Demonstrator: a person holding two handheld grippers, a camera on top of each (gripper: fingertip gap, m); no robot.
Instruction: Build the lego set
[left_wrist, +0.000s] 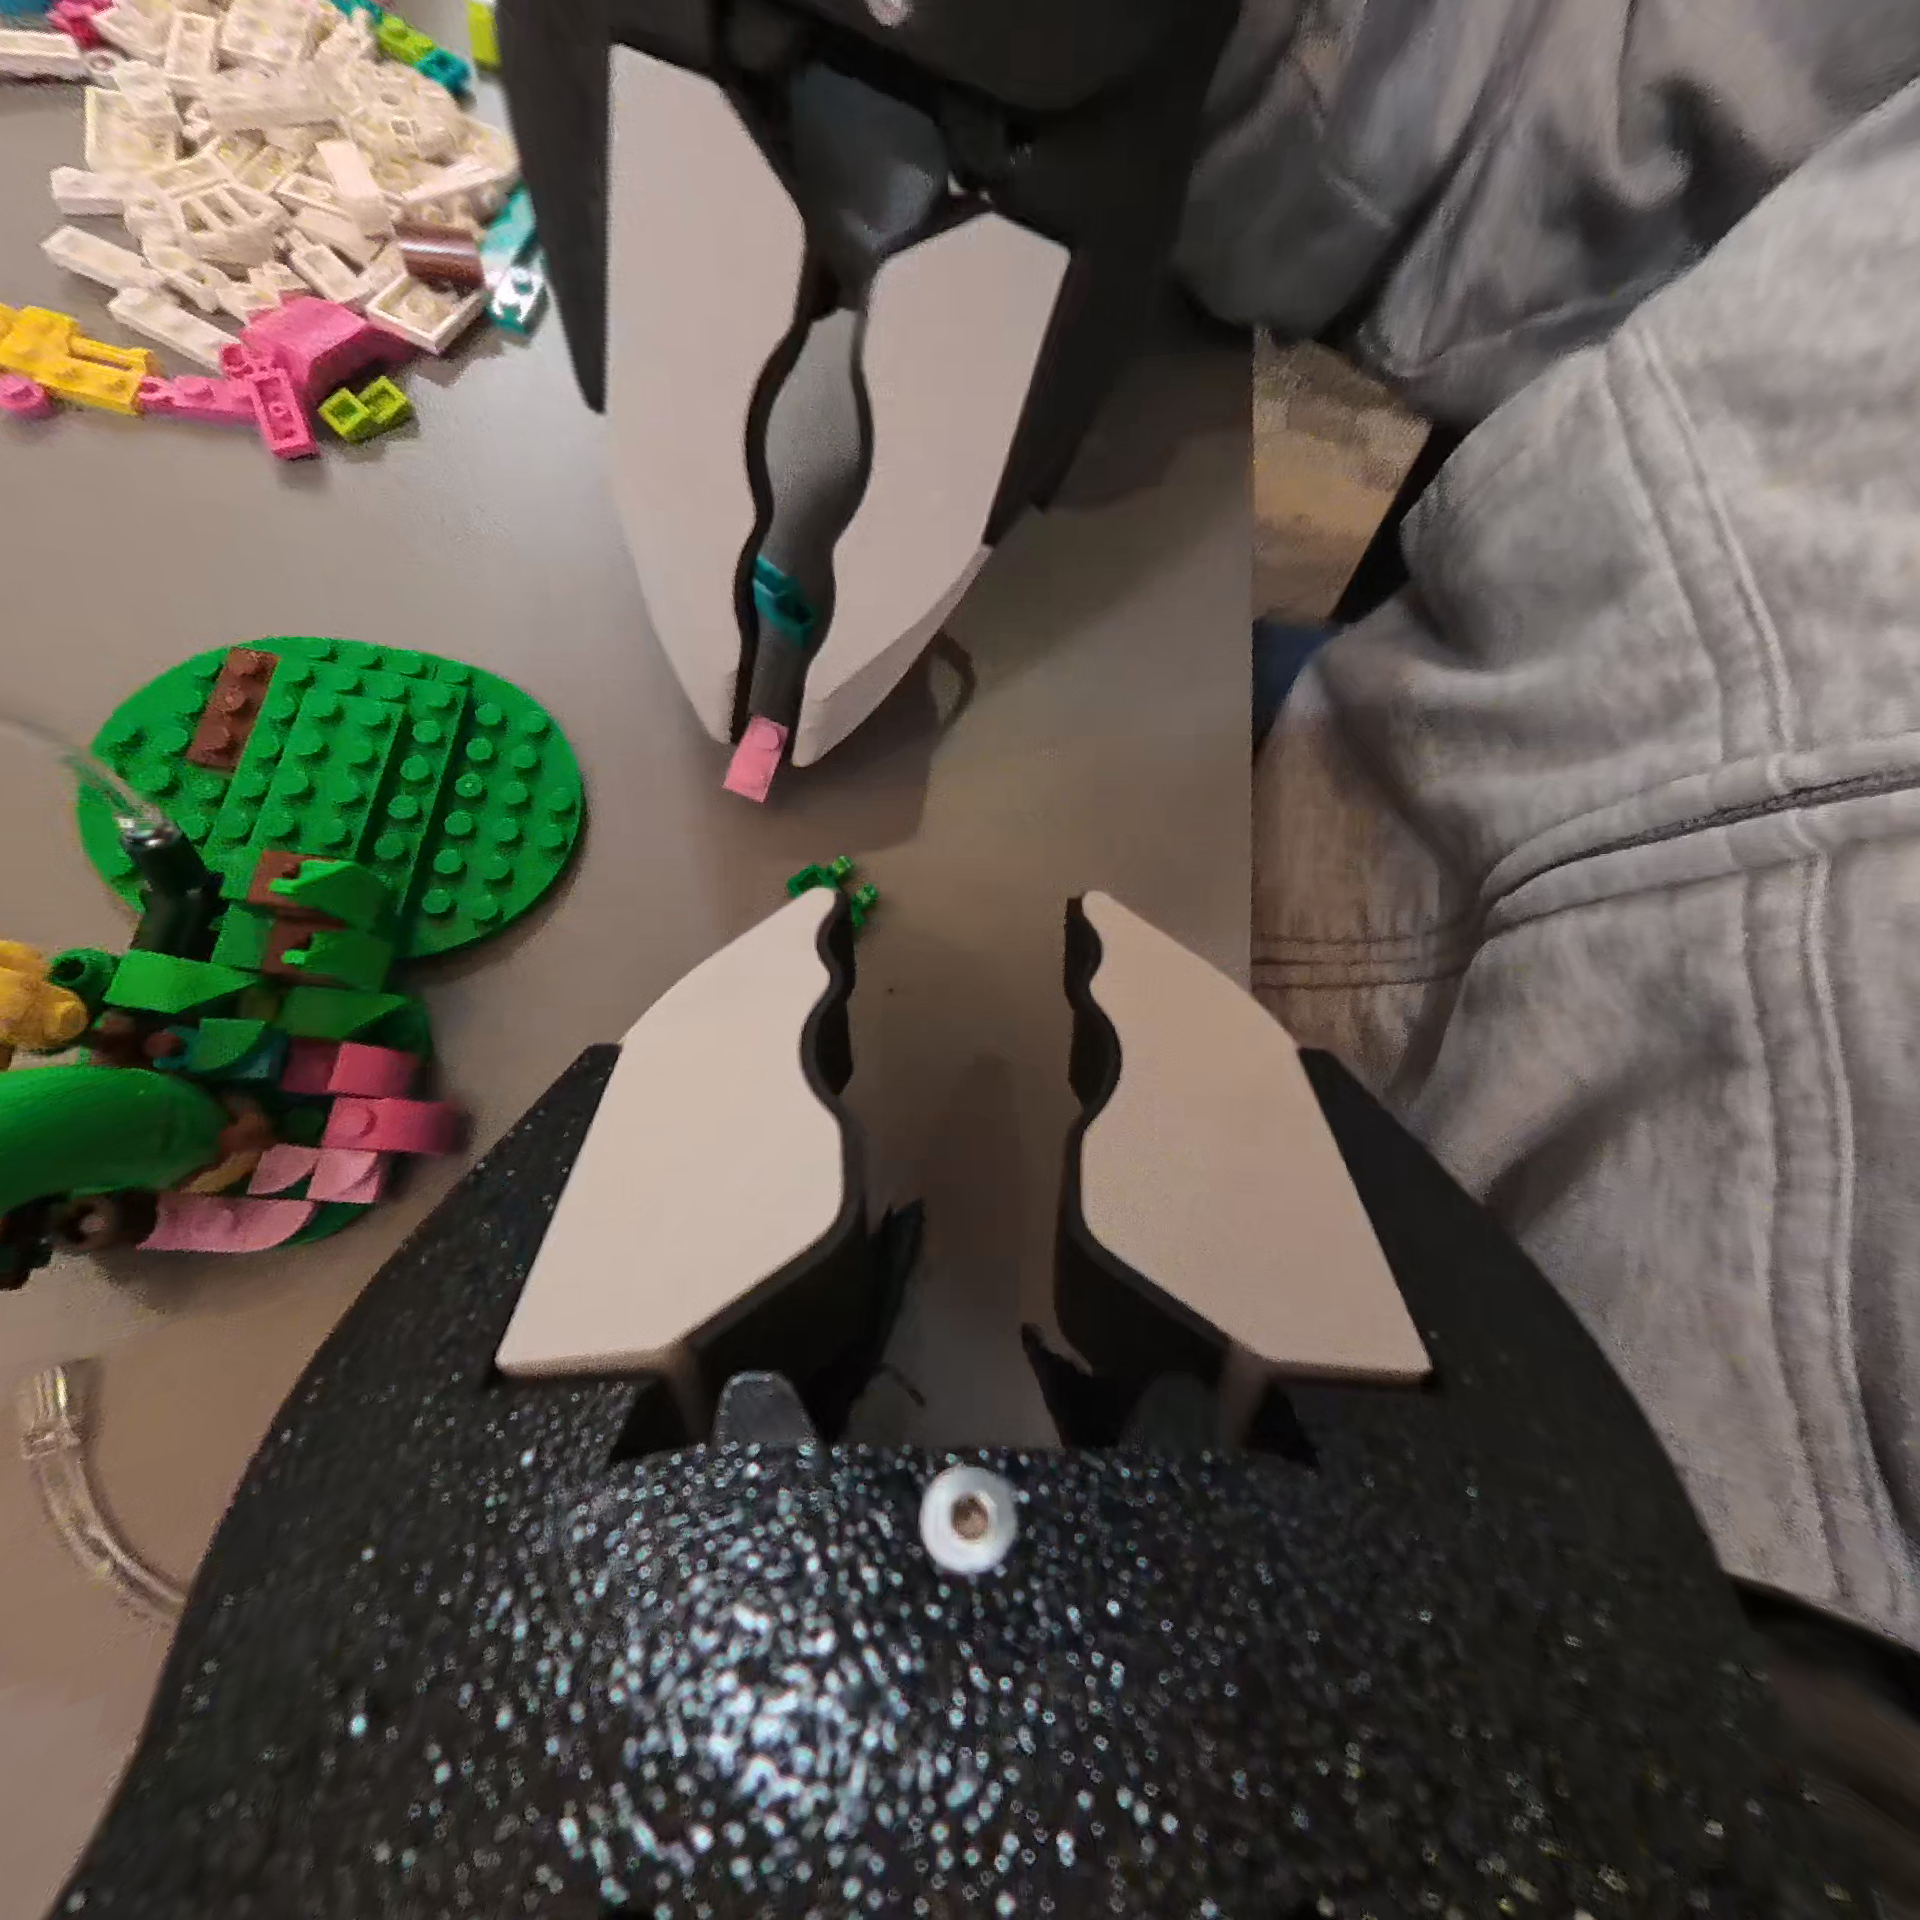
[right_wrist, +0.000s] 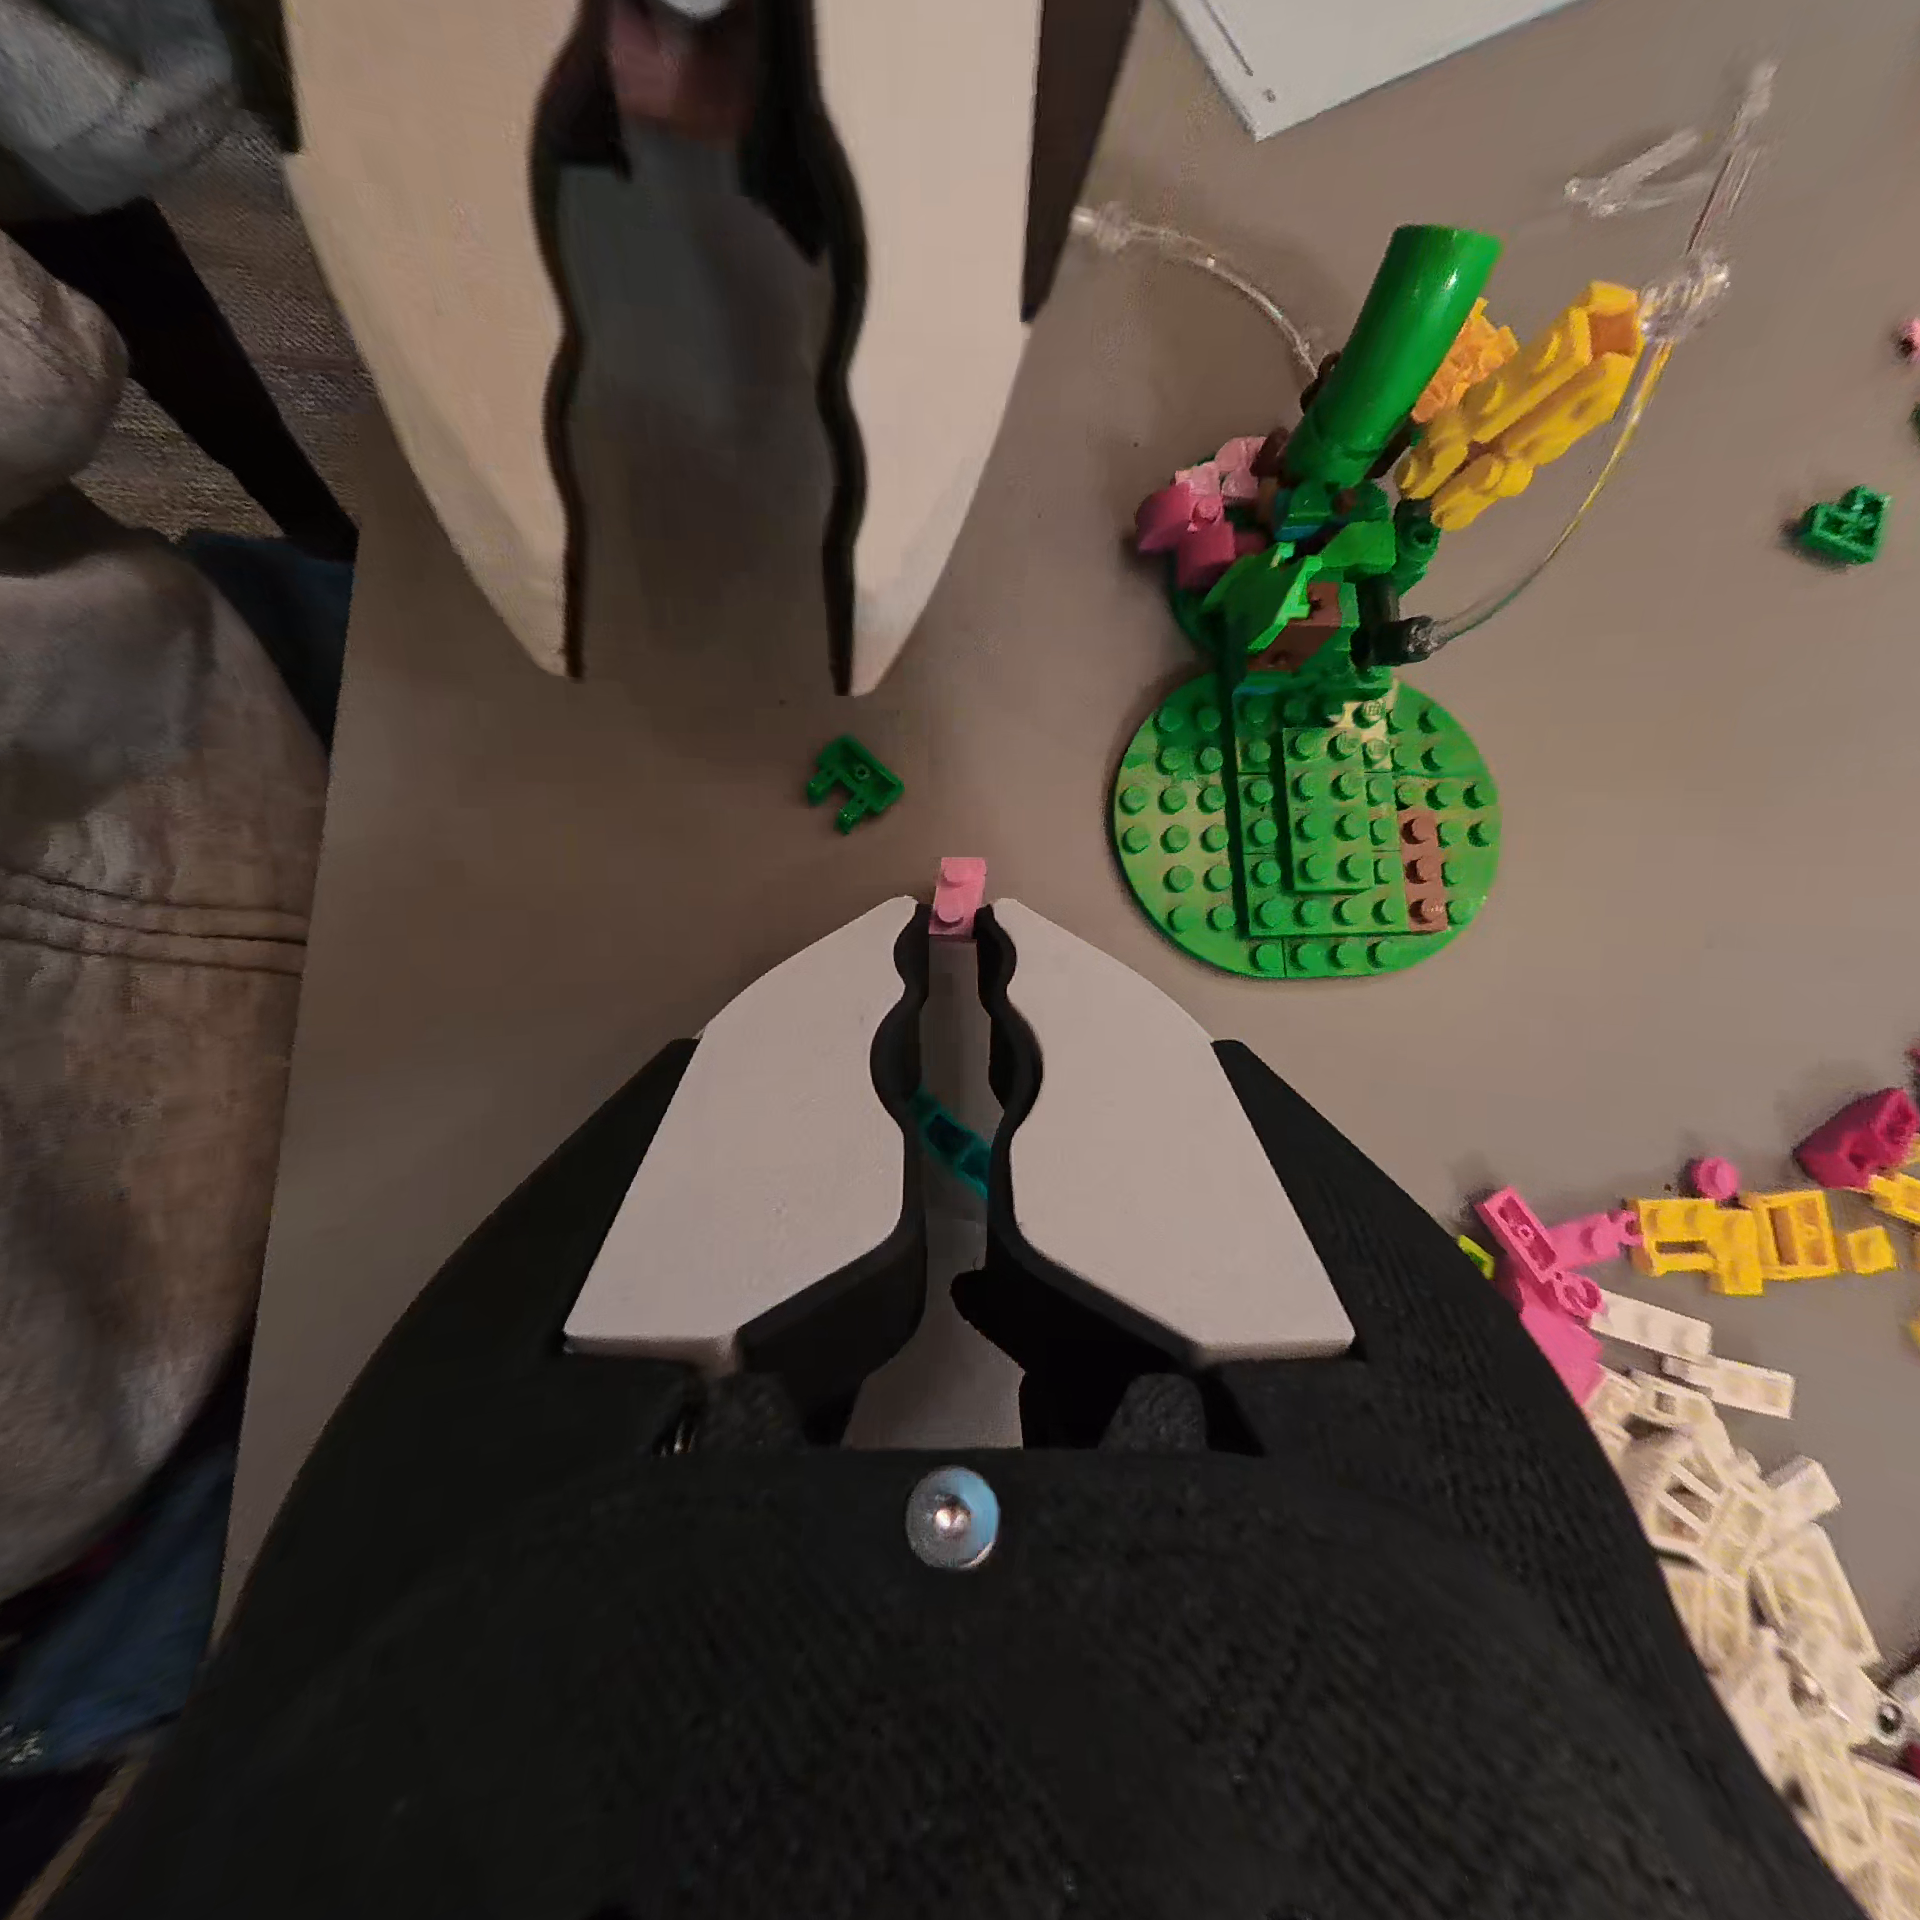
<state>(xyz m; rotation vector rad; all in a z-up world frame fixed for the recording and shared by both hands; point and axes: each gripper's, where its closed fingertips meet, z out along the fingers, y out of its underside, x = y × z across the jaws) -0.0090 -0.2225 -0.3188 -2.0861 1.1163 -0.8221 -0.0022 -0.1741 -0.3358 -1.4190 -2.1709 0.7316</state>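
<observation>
Right tongs (right_wrist: 954, 914): clamped on a pink brick (right_wrist: 957, 896), pads pressing both its sides; brick's far half stuck out past the tips, near end hidden in the gap.
Left tongs (left_wrist: 961, 904): apart, nothing between the pads, bare table (left_wrist: 665, 540) showing through.
Green clip piece (right_wrist: 854, 783): loose on the table at 11 o'clock of the pink brick; in the left wrist view partly hidden behind the left fingertip (left_wrist: 810, 914), touching or not, can't tell.
Teal piece (right_wrist: 951, 1138): mostly hidden behind the right tongs' pads, shape unclear.
Green round plate (right_wrist: 1174, 831): at 2 o'clock of the right tongs, carrying a green/pink/yellow build.
White brick pile (right_wrist: 1745, 1538): at 4 o'clock, cut off by the frame edge.
Grey fabric (left_wrist: 1610, 831): off the table edge, blurred.
</observation>
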